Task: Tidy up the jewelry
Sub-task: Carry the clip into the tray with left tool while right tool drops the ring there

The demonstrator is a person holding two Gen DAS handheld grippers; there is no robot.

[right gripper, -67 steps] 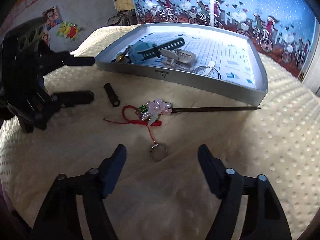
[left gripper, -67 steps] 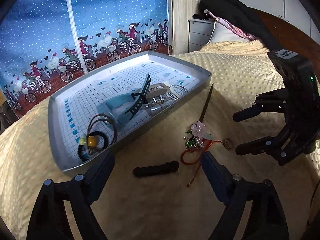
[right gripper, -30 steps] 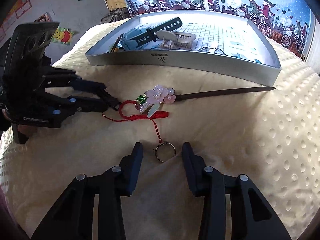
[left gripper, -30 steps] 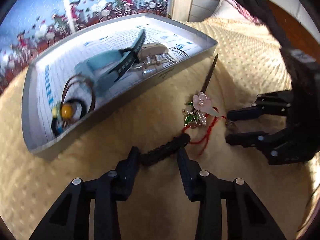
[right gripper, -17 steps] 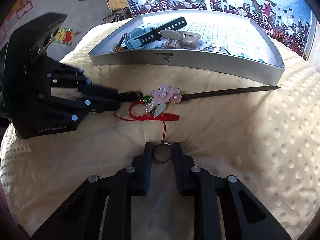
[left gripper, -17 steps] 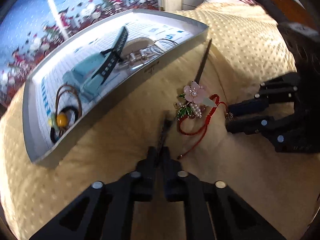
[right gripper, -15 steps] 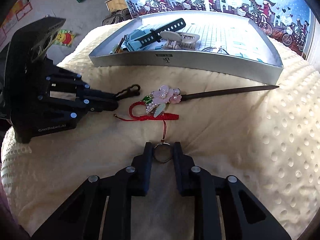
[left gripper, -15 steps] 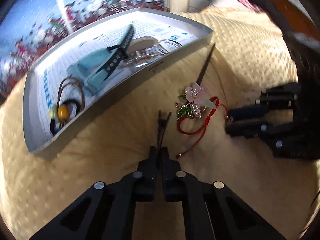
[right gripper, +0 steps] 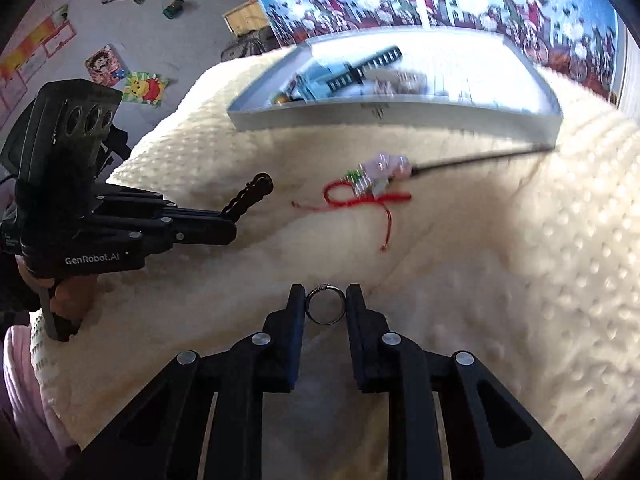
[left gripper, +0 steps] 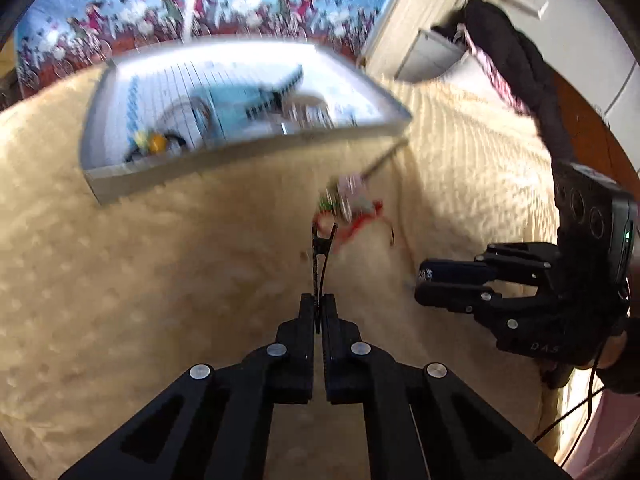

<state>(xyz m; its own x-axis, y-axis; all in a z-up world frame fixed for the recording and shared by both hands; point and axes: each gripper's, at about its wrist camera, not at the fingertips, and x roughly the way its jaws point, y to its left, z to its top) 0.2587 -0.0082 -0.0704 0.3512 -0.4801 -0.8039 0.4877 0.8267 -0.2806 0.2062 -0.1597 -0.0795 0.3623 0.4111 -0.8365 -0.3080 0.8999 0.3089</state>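
Ring (right gripper: pixel 324 309) pinched in right hand-held gripper (right gripper: pixel 324 300); left hand-held gripper (left gripper: pixel 319 304) clamps black clip (left gripper: pixel 320 258), clear of tray (left gripper: pixel 240 152) edge.

Red cord (right gripper: pixel 362 200), cream dotted blanket (right gripper: pixel 500 280), silver tray (right gripper: pixel 400 118).

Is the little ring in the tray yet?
No, it is out. The ring sits pinched between the right gripper fingers, lifted off the blanket, short of the tray.

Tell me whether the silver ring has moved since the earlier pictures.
Yes. The silver ring has come away from the red cord, pulled back toward the camera by the right gripper.
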